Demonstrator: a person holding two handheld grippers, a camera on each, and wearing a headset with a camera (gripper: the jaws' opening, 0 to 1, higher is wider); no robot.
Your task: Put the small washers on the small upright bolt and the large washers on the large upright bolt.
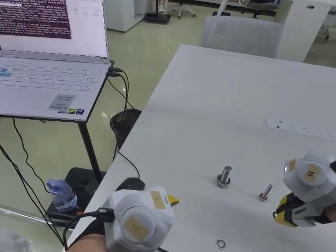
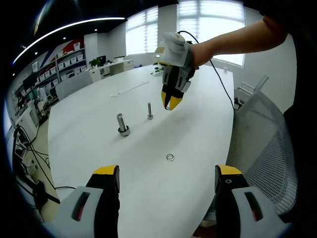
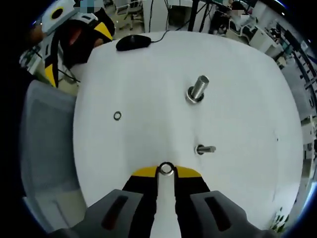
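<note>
Okay: right gripper (image 3: 166, 171) pinches a washer (image 3: 166, 164) by its rim, jaws almost closed; left gripper (image 2: 167, 172) wide open, empty. Loose washer (image 2: 170, 157) lies flat, well apart from the large bolt (image 2: 122, 124). Likely light, stiff, slick: take it by the rim.

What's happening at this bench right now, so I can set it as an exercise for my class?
A person holds two claws over a white table. The right claw is shut on a washer, above the table near the small bolt. The left claw is open and holds nothing. A loose washer lies on the table in front of it. The small bolt and the large bolt both stand upright. I can't tell whether either carries a washer yet.
</note>
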